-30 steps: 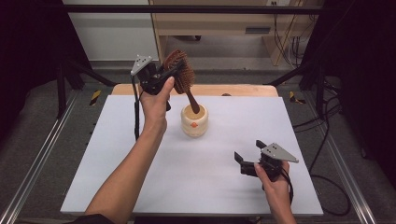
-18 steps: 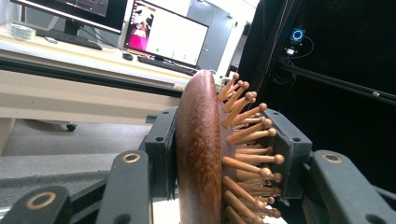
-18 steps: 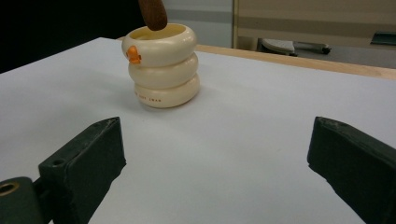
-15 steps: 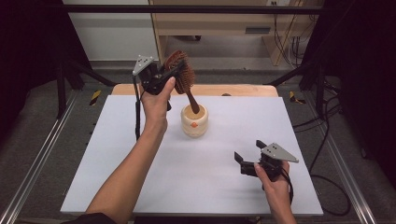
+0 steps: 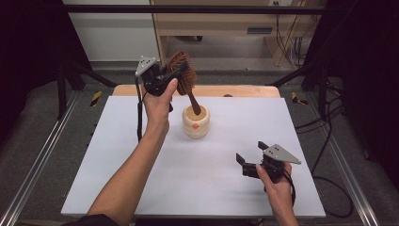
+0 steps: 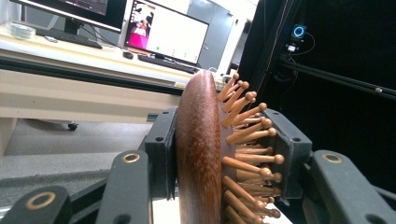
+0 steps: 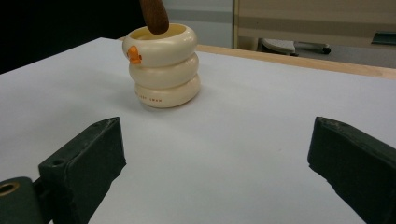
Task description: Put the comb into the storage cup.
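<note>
Now, by labels:

Brush point(image 5: 182, 71): wooden, head up and clear of the table, handle slanting down with its tip inside the mouth of the cup point(image 5: 196, 122); head clamped between the jaws of the left gripper point(image 5: 162, 80).

Cup: cream, three stacked rings, small orange mark on the side, upright on the white table point(image 5: 141, 188) towards the far middle.

Left gripper: pinching the brush head, one pad on the smooth back, the other against the pins; held up above and to the left of the cup.

Right gripper point(image 5: 254, 157): jaws spread, nothing between them, low over the near right of the table, well apart from the cup.

Progress, as a judgement: handle tip already in the cup, head not yet let go; left to do, lowering the brush until it rests on its own, opening the jaws, drawing the hand away.

High view: gives the whole layout, both hands, the slant of the handle into the cup.

Left gripper view: gives the grip itself, brush point(image 6: 205, 154) seen edge-on, pads pressed on either side; beyond, a desk with monitors point(image 6: 166, 32).

Right gripper view: gives the cup point(image 7: 161, 65) from the side, orange mark, faint lettering too small to read, handle tip point(image 7: 153, 16) inside the rim.
</note>
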`<state>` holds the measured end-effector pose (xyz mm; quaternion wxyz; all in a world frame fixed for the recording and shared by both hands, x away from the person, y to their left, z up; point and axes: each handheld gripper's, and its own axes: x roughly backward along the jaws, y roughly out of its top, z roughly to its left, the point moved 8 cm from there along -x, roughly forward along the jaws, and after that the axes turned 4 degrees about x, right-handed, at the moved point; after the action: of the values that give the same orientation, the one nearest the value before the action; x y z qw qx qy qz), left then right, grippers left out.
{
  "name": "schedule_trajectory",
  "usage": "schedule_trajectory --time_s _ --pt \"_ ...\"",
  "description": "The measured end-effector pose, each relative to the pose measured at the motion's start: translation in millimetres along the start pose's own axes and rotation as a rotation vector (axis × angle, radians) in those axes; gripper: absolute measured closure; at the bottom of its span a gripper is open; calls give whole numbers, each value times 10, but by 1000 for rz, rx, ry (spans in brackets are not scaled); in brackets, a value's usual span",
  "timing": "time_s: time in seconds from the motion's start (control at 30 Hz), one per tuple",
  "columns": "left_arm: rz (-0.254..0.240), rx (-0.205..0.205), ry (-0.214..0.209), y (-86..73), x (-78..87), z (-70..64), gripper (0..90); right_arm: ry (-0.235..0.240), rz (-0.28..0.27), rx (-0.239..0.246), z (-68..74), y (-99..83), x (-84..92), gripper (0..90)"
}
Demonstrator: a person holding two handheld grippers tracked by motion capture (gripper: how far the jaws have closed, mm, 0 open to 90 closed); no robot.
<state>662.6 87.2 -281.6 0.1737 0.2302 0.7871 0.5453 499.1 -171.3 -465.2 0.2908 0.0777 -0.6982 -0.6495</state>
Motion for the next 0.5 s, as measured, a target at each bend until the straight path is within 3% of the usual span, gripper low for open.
schedule_trajectory --time_s 0.5 --pt "9 -10 4 -41 -26 8 510 1 1 -2 0 -2 -1 41"
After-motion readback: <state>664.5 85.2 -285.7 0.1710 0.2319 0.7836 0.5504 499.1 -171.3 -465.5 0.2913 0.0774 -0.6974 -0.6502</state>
